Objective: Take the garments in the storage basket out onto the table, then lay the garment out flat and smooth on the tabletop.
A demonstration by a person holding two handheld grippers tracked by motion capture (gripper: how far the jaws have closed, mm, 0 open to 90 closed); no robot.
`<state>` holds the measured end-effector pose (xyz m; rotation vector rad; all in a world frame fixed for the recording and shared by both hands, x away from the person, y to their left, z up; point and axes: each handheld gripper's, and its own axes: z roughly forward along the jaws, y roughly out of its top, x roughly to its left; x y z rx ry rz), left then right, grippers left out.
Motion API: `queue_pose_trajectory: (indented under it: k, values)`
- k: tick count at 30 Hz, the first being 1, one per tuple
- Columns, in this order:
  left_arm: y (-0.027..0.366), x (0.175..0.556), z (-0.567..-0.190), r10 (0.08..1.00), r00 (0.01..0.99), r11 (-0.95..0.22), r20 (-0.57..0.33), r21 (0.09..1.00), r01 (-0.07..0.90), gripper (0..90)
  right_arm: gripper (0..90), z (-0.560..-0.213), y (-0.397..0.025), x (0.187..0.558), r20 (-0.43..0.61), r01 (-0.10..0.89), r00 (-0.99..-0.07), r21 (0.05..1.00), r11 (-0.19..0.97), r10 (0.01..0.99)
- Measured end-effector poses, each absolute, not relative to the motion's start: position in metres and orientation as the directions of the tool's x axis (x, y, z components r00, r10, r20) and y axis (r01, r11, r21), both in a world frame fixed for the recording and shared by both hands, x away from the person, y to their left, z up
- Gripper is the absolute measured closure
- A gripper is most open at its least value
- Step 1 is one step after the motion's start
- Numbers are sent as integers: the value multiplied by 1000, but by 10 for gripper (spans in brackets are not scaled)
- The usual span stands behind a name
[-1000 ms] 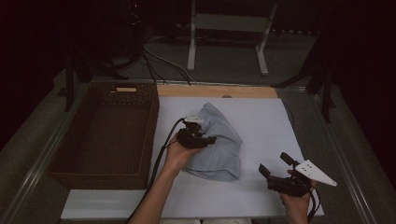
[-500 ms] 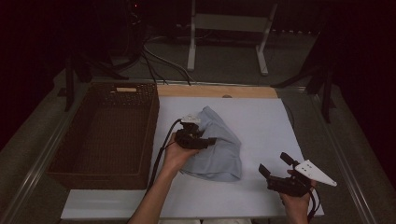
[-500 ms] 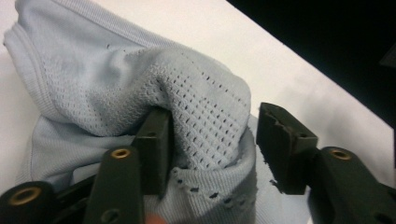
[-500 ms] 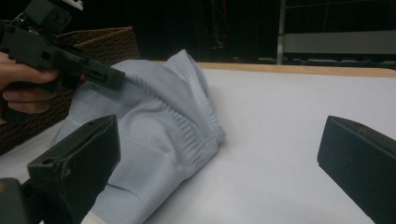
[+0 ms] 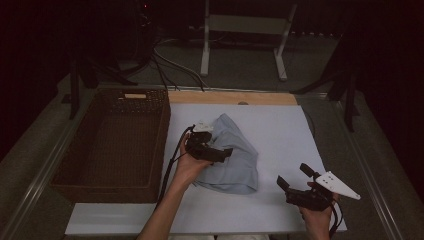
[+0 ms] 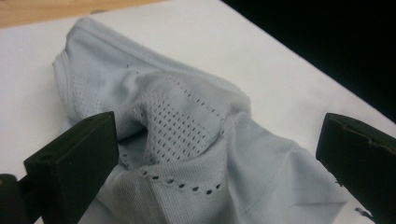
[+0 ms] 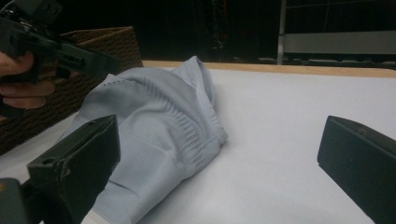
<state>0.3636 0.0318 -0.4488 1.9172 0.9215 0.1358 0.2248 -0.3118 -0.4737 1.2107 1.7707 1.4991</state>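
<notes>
1. Over the white table top (image 5: 280,130), in the high view, a crumpled pale blue garment (image 5: 235,160) is lying near the middle, closer to the left half. The left gripper (image 5: 220,152) is hovering right above the garment's left part with its jaws spread apart and nothing between them. A brown wicker basket (image 5: 65,175) is sitting just beside the table top's left edge, well apart from the garment. The right gripper (image 5: 295,181) is being held near the front right corner of the table top, apart from the garment, its jaws spread wide and holding nothing; a grey three-cornered plate is sitting on top of it.

2. Looking along the left gripper's own jaws, in the left gripper view, the garment (image 6: 187,140) is lying bunched on the white surface (image 6: 261,60), with a patch of small holes in the knit facing up. Both black jaws are standing far apart on either side of the folds, gripping nothing.

3. Looking from the right gripper view, the garment (image 7: 163,130) is resting in a heap on the table top (image 7: 299,140), ahead and to the left of the wide-open jaws, which are holding nothing. The left gripper (image 7: 60,51) is showing at the upper left above the garment, with the basket (image 7: 93,60) behind it.
</notes>
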Motion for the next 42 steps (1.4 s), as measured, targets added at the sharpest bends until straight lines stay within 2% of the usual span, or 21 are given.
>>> queue_pose_trajectory:
  k: [8,21,42]
  values:
    - [41,359,-441,680,698,-222,-223,845,486,10,0,-474,-311,224,155,296,-466,955,-11,871]
    - [53,352,-443,688,690,-190,-223,863,468,10,0,-474,-311,225,150,298,-467,955,-4,871]
    - [63,330,-455,689,707,-211,-158,890,404,11,0,-478,-297,227,134,336,-487,941,44,863]
